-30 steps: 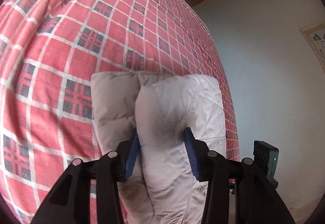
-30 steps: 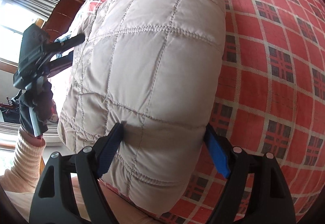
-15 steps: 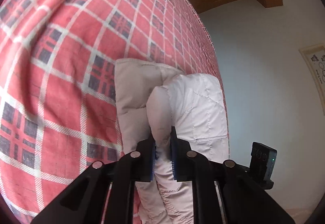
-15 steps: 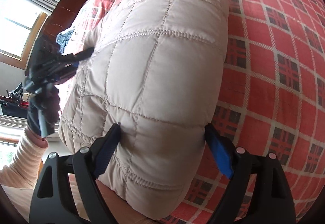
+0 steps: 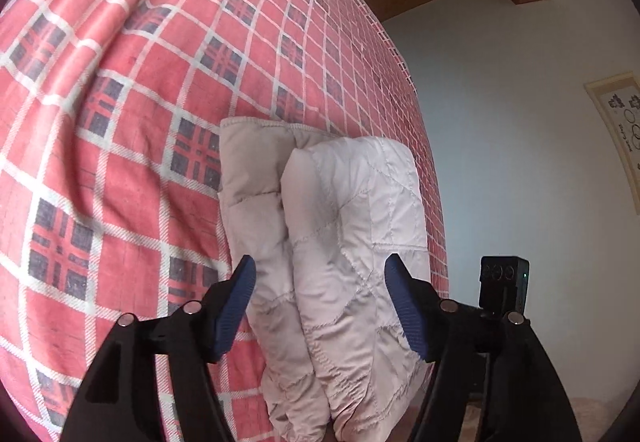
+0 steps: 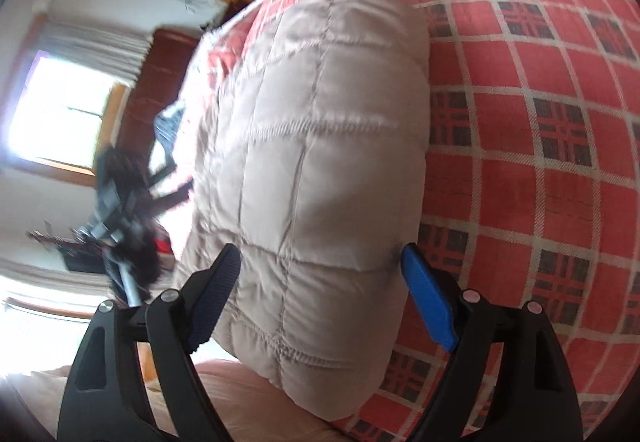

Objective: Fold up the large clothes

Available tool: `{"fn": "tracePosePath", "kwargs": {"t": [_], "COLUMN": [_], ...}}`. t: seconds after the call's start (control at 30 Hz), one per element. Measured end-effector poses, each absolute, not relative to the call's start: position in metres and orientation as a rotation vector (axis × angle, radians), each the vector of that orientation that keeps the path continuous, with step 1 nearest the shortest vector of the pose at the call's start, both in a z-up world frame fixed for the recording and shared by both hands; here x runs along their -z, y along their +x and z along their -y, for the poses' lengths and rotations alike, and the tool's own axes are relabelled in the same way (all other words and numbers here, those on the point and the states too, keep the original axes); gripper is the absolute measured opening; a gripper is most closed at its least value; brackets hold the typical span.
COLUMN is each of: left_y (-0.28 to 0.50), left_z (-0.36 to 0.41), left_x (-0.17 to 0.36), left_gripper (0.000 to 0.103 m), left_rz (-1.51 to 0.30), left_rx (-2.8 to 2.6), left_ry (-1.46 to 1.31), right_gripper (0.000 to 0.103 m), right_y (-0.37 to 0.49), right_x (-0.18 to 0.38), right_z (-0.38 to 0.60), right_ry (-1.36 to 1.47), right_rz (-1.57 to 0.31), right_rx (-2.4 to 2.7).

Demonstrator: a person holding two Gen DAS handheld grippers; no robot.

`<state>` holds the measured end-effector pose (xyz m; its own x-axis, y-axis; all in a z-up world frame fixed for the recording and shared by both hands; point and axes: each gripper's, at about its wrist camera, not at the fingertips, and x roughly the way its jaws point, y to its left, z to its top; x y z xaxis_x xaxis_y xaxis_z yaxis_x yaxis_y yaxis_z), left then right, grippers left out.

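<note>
- The folded quilted jacket [image 5: 340, 242] lies on the red plaid bed [image 5: 120, 161].
- Left gripper [image 5: 320, 294]: jaws wide, astride the jacket's end.
- Right gripper [image 6: 320, 274]: jaws wide around it, seemingly not squeezing.

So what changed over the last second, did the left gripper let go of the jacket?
Yes. The left gripper pinched a fold of the jacket half a second ago and has now opened wide, releasing it. The right gripper stayed open around the jacket's end. The jacket remains folded on the red checked blanket.
</note>
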<state>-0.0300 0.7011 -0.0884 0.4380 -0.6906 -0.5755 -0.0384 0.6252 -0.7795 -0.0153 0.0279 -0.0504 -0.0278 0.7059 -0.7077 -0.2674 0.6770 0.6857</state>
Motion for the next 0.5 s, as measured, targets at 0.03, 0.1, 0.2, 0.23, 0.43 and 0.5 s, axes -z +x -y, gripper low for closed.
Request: {"fn": "tracePosePath", "kwargs": {"t": [0.03,0.1,0.2,0.23,0.43,0.5], "left_y": [-0.033,-0.039,-0.043,-0.044,-0.031,-0.028], "left_z": [-0.702,-0.704,-0.704,-0.703,-0.677,-0.671], "left_x": [0.094,0.103,0.114,0.115,0.131,0.138], "left_gripper": [0.071,0.071,0.071,0.072,0.076,0.079], "left_rz": [-1.065,-1.080,-1.063,-1.052,-1.103,-1.102], "left_rx": [0.471,0.478,0.518,0.537,0.595,0.623], "left_ry": [-0.825,-0.849,-0.897,-0.902,-0.852,-0.874], "right_gripper": [0.082,0.083,0.085,0.086,0.089,0.090], "right_y": [-0.011,-0.005,0.002,0.004,0.013,0.015], "right_x": [0.053,0.061,0.077,0.083,0.112,0.117], "right_z": [-0.023,-0.016,-0.010,-0.007,-0.003,-0.003], "right_ry": [0.423,0.483,0.566,0.589,0.704,0.727], "right_rz": [-1.394,-1.404,-1.420,-1.426,-1.466,-1.473], "right_rx": [-0.822,-0.844,-0.873,-0.885,-0.920,-0.928]}}
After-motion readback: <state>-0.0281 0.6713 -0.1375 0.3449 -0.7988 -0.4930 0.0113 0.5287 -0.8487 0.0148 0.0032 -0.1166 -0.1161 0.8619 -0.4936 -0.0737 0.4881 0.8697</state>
